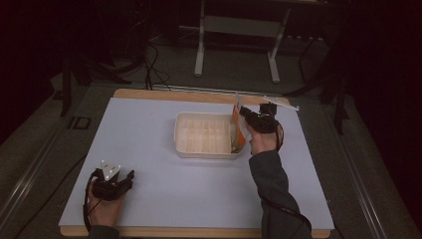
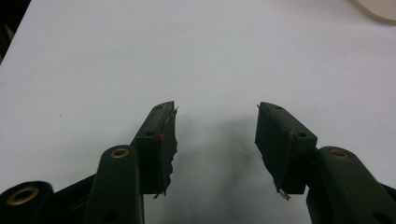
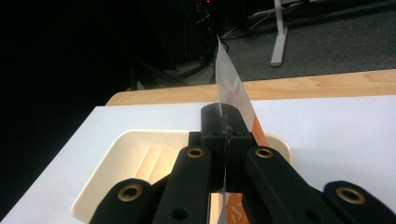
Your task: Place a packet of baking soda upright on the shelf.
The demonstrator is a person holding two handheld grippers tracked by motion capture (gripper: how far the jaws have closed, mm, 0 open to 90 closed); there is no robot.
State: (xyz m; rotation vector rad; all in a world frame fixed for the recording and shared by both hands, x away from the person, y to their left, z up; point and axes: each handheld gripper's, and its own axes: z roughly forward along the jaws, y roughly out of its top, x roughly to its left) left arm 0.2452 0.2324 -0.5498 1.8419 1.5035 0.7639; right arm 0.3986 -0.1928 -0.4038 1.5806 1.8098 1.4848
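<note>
So your right hand-held gripper (image 1: 245, 113) is clenched tight on the thin, flat packet with a clear plastic top and orange-and-white print (image 1: 238, 124), pinching it by the upper part while the bottom end hangs down into the right end of the cream rectangular plastic tub (image 1: 205, 149) sitting on the white-covered counter (image 1: 149, 199). In the right gripper view you can see the packet (image 3: 229, 79) edge-on, sticking up past the closed jaws like a blade, with the tub (image 3: 112, 158) right underneath. My read is that this thing is super light and floppy: a film pouch that'll bend or swing if you move fast, and the clear plastic looks slick, so a grip on just the very edge could let it slide out. I'd keep hold well in from the edge, where you've got it now, rather than out at the corner. It doesn't look fragile in the breakable sense, but it could crease if you squash it against the tub wall. Whether there's anything inside it, I can't tell. Your left hand-held gripper (image 2: 215, 135) is released, jaws apart with nothing between them, just parked over bare counter near the front left corner, well apart from the tub.
</note>
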